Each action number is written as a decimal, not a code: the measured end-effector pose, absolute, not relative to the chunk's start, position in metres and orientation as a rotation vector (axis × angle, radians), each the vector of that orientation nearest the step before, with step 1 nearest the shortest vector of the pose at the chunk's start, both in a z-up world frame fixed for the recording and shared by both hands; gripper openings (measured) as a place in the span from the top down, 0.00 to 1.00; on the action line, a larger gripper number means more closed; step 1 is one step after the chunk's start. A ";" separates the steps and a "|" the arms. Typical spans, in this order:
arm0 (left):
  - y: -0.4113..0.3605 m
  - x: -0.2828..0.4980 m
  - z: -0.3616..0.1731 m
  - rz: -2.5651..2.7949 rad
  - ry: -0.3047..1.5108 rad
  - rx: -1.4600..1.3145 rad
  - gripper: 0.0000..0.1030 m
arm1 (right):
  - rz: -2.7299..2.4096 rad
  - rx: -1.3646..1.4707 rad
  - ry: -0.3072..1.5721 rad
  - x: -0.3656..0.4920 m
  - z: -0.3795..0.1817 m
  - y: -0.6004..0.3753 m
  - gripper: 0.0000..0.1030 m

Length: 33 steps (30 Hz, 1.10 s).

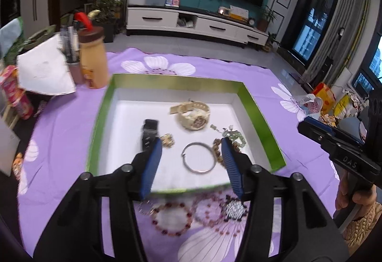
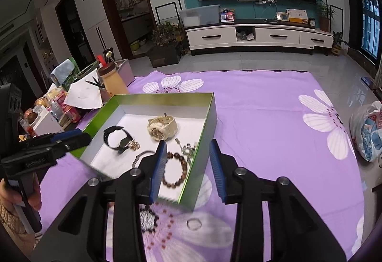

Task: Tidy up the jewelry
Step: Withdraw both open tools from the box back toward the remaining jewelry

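A green-sided box (image 1: pixel 262 116) with a white floor holds a cream watch (image 1: pixel 193 115), a black watch (image 1: pixel 149 134), a silver bangle (image 1: pixel 198 158), a brown bead bracelet (image 2: pixel 175 170) and a green-beaded piece (image 1: pixel 232 136). On the purple cloth in front of it lie a red bead bracelet (image 1: pixel 170 220), a pink bead bracelet (image 1: pixel 210 210) and a small silver ring (image 2: pixel 193 224). My left gripper (image 1: pixel 191 149) is open and empty above the box's near edge. My right gripper (image 2: pixel 187 149) is open and empty over the box's right wall (image 2: pixel 203 142).
A yellow bottle (image 1: pixel 92 58) with a brown cap, a pen cup and white paper (image 1: pixel 44 70) stand at the back left of the table. Snack packs lie at the left edge. A plastic bag (image 2: pixel 368 130) sits at the right.
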State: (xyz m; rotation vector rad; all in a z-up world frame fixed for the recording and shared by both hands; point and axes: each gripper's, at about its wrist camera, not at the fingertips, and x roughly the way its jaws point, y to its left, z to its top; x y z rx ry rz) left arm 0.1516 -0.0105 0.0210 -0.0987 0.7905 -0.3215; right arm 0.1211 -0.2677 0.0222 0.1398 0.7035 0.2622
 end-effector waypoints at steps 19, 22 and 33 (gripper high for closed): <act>0.063 0.069 -0.027 -0.159 0.878 -0.218 0.40 | 0.290 0.151 0.789 0.048 -0.004 -0.258 0.63; 0.066 0.062 -0.038 -0.140 0.898 -0.224 0.40 | 0.279 0.160 0.814 0.044 -0.015 -0.260 0.63; 0.066 0.059 -0.071 -0.128 0.968 -0.250 0.40 | 0.213 0.099 0.913 0.043 -0.063 -0.253 0.63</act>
